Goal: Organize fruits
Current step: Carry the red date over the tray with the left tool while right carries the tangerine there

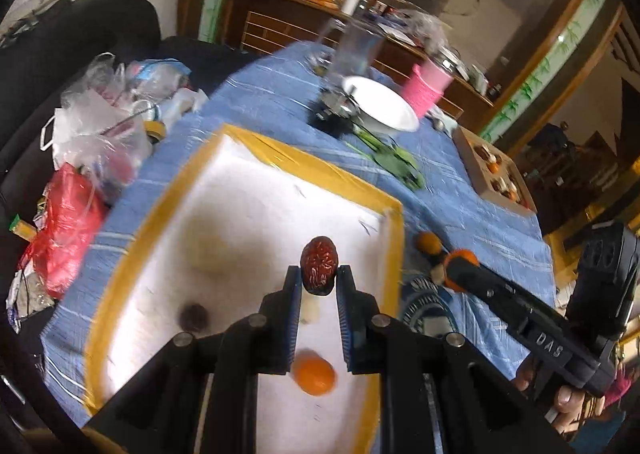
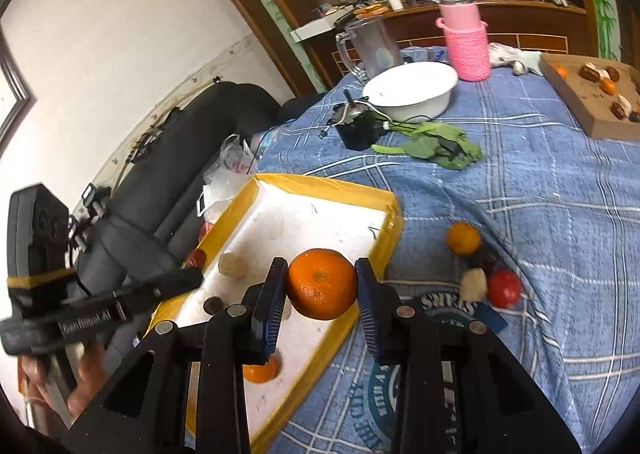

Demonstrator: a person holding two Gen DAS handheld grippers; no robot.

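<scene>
Fruit in both tongs over the tray: my left gripper pinches a light, wrinkled date; right gripper squeezes a soft-skinned mandarin across its middle.

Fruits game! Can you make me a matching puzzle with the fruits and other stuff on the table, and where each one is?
Things:
1. red date
2. big orange
3. white bowl
4. red fruit

Places:
A. lying on the blue cloth beside a pale fruit
B. clamped in the left gripper
C. standing next to the pink bottle
D. clamped in the right gripper

Pairs: 1-B, 2-D, 3-C, 4-A
</scene>
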